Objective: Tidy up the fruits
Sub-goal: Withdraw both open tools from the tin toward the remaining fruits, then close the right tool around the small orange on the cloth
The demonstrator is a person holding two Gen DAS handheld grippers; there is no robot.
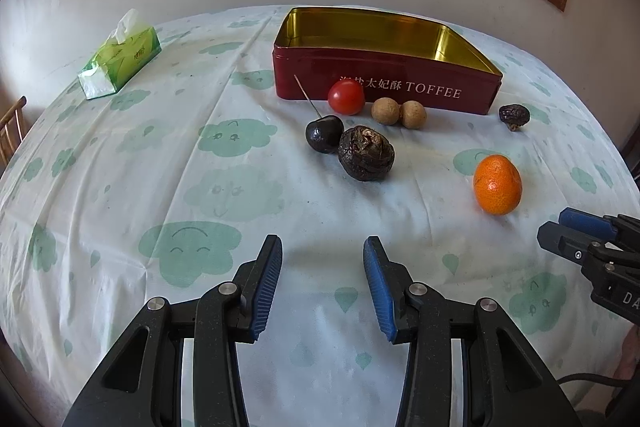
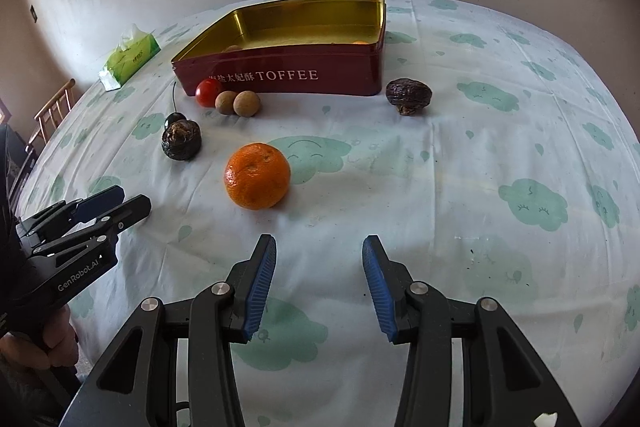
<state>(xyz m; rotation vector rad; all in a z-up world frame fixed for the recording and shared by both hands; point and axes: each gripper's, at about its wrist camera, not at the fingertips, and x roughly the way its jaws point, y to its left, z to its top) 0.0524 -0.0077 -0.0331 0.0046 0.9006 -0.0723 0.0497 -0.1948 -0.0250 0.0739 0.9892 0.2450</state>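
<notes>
A red TOFFEE tin [image 1: 384, 89] [image 2: 280, 81] with a gold inside stands open at the back of the table. In front of it lie a red cherry tomato [image 1: 346, 97] [image 2: 207, 93], two tan longans [image 1: 398, 113] [image 2: 238, 103], a dark cherry [image 1: 323, 133] [image 2: 175, 118] with a stem, a dark wrinkled fruit [image 1: 366, 153] [image 2: 181, 139], a second wrinkled fruit [image 1: 514, 115] [image 2: 409, 95] and an orange mandarin [image 1: 497, 184] [image 2: 257, 175]. My left gripper [image 1: 323, 247] [image 2: 120, 201] is open and empty, short of the fruits. My right gripper [image 2: 319, 245] [image 1: 560, 225] is open and empty, just right of and nearer than the mandarin.
A green tissue pack [image 1: 120, 61] [image 2: 130, 61] lies at the back left. The table has a white cloth with green clouds [image 1: 224, 195]. A wooden chair [image 2: 54, 111] stands at the left edge. A wall with a window runs behind the table.
</notes>
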